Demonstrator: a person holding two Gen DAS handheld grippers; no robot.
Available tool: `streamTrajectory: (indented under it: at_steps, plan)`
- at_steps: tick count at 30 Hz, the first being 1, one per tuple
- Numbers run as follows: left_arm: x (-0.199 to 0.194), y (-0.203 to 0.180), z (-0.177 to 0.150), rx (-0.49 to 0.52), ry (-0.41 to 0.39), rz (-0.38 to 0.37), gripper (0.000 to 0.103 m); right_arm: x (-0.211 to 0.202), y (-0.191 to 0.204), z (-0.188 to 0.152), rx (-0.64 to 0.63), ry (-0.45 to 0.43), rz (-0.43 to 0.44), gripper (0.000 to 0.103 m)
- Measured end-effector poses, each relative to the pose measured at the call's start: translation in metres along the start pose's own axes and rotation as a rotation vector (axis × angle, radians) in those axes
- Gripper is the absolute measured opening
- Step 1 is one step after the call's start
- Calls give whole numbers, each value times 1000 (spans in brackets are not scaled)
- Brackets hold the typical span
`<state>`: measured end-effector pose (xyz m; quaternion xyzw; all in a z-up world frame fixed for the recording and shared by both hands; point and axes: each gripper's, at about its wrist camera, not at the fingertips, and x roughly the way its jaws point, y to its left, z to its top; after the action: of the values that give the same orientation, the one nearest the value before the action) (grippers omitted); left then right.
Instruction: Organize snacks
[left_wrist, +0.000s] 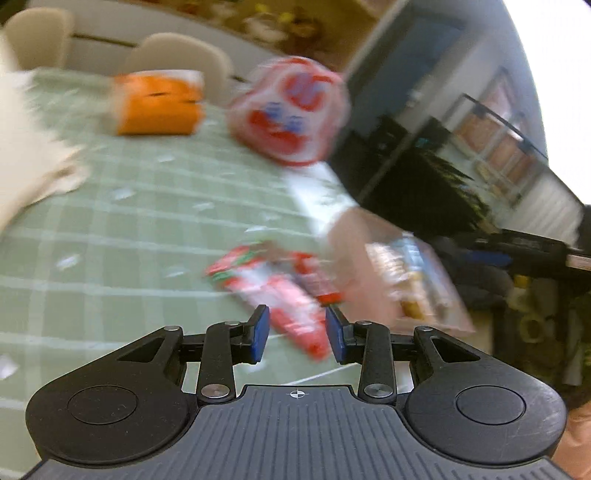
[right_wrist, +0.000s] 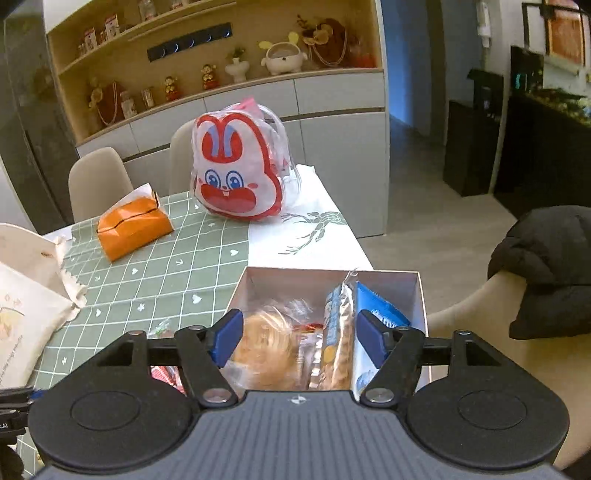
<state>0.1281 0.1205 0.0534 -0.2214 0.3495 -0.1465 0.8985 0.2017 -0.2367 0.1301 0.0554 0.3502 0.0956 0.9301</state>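
In the blurred left wrist view, my left gripper (left_wrist: 297, 332) is open above red-and-white snack packets (left_wrist: 280, 295) lying on the green checked tablecloth (left_wrist: 129, 221). To their right is a pale box (left_wrist: 417, 280) with packets inside. In the right wrist view, my right gripper (right_wrist: 299, 336) is open over the same white box (right_wrist: 332, 277), which holds a clear bag of golden pastry (right_wrist: 266, 343), a cracker sleeve (right_wrist: 338, 343) and a blue packet (right_wrist: 373, 306). Red packets (right_wrist: 166, 373) show at the box's left.
A rabbit-face bag (right_wrist: 236, 173) and an orange tissue pack (right_wrist: 135, 225) stand on the far part of the table. A cream tote bag (right_wrist: 26, 295) lies at the left. Chairs stand behind the table; one with a black jacket (right_wrist: 546, 266) is at the right.
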Motion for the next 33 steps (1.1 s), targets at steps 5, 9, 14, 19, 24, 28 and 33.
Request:
streamTrajectory:
  at_steps: [5,9,14,19,24,28,33]
  plan:
    - [-21,48,-5,-123,-42,71,38,2,56,-2,-64,44,36,76]
    - [-38,60,-7,-123,-35,95,38,41,117,-12,-132,170,84,71]
    - [-45,70,-7,-168,-48,70,37,109,180,-25,-334,240,-144,21]
    - [-56,73,-8,-181,-69,68,37,166,195,-20,-413,246,-347,21]
    - [-59,73,-7,-180,-69,65,37,182,195,-37,-502,253,-430,18]
    - [-59,69,-8,-164,-65,61,37,162,201,-50,-528,272,-366,14]
    - [-57,68,-10,-160,-54,62,37,110,215,-85,-545,336,-161,11]
